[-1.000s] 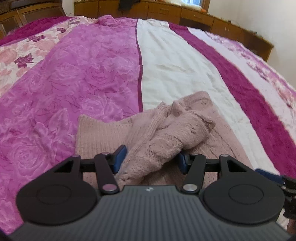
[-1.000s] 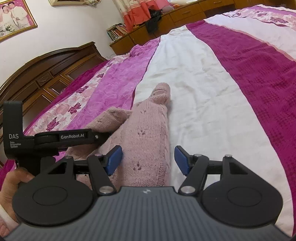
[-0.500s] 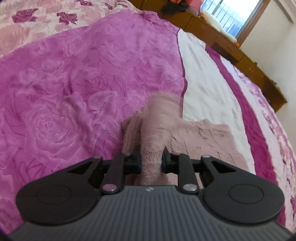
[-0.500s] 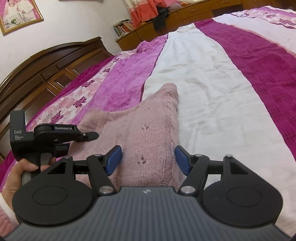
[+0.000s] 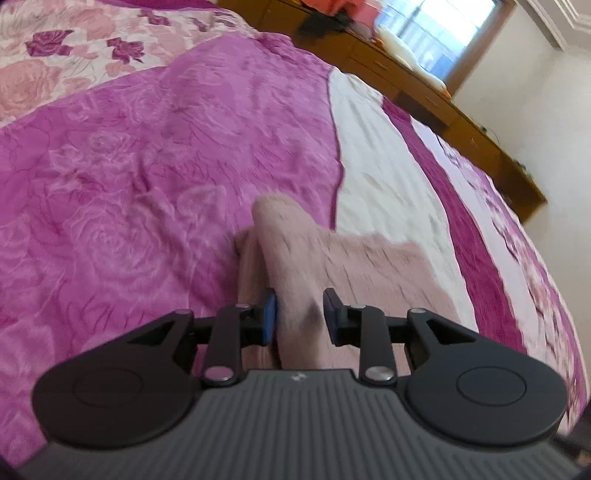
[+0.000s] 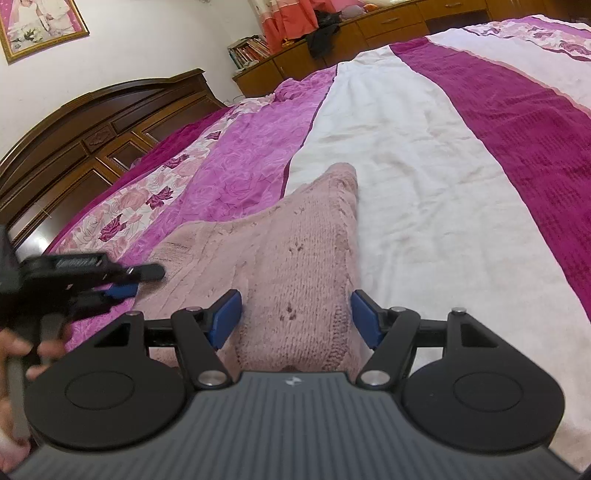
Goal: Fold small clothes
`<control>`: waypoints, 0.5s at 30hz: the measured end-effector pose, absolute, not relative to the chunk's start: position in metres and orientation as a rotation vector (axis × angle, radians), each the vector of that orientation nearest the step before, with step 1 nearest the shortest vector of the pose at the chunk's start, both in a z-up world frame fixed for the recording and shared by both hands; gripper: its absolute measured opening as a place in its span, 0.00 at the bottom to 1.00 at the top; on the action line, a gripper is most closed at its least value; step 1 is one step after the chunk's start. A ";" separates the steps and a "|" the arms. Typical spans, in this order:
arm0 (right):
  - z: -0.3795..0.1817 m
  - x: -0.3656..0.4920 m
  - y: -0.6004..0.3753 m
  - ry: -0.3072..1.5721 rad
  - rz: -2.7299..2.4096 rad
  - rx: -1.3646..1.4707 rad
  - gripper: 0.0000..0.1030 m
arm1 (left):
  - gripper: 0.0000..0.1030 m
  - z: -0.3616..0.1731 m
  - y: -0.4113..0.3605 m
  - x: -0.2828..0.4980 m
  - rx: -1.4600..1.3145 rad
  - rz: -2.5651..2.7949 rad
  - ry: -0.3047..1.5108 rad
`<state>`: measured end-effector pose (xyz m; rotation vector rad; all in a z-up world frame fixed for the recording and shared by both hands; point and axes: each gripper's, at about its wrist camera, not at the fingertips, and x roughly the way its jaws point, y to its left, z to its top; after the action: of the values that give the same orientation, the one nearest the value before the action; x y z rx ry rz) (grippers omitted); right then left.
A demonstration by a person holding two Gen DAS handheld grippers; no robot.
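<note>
Our left tool [image 5: 299, 317] stands parted around a fold of the pink knit garment [image 5: 354, 266]. Our right tool [image 6: 295, 317] gapes wide over it on the bed [image 6: 424, 177].

You were in a home bedroom — a bed [image 6: 424, 155] with a carved wooden headboard [image 6: 92, 125], a framed picture [image 6: 37, 26], low wooden cabinets [image 6: 388, 22] — and a window [image 5: 443, 37].

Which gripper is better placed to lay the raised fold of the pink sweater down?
Left. The left gripper has the sweater fold between its fingers. The right gripper is open, only straddling flat knit.
</note>
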<state>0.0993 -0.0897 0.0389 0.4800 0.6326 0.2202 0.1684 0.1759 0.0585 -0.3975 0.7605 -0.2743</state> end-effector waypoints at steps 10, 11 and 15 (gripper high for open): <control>0.037 0.087 -0.091 0.651 0.213 0.493 0.70 | 0.34 0.065 0.163 0.110 -0.345 -0.341 0.798; 0.037 0.086 -0.091 0.654 0.210 0.493 0.70 | 0.34 0.065 0.161 0.107 -0.340 -0.347 0.801; 0.036 0.081 -0.090 0.659 0.207 0.487 0.70 | 0.33 0.056 0.155 0.105 -0.317 -0.336 0.796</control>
<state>0.0812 -0.0897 0.0361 0.4871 0.6591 0.2067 0.1046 0.1553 0.0558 -0.3169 0.7963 -0.3355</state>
